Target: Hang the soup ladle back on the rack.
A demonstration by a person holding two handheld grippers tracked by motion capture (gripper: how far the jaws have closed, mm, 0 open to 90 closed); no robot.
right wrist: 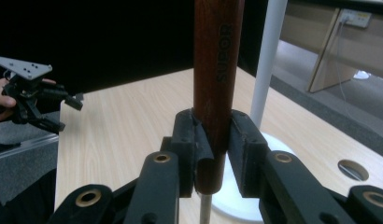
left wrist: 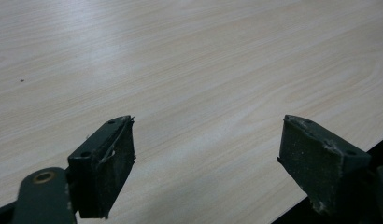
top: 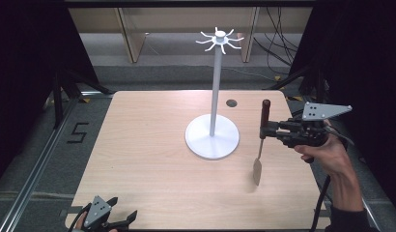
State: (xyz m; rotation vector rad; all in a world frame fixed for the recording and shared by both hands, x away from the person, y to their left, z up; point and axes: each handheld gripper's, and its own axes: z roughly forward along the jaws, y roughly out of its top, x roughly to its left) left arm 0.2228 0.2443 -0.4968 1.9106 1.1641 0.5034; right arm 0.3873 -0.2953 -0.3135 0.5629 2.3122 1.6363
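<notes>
A spatula hangs upright with its dark wooden handle on top and its metal blade just above the table. My right gripper is shut on the handle, level, coming in from the right. In the right gripper view the pads clamp the lower end of the handle, with my right gripper centred on it. A white stand with a tall pole and a ring of hooks rises left of the spatula. My left gripper rests open at the table's near-left edge, with nothing between its fingers.
The light wooden table has a small round hole behind the stand. The stand's pole rises close behind the held handle. Black curtains flank both sides. Wooden furniture legs and cables lie on the floor beyond the far edge.
</notes>
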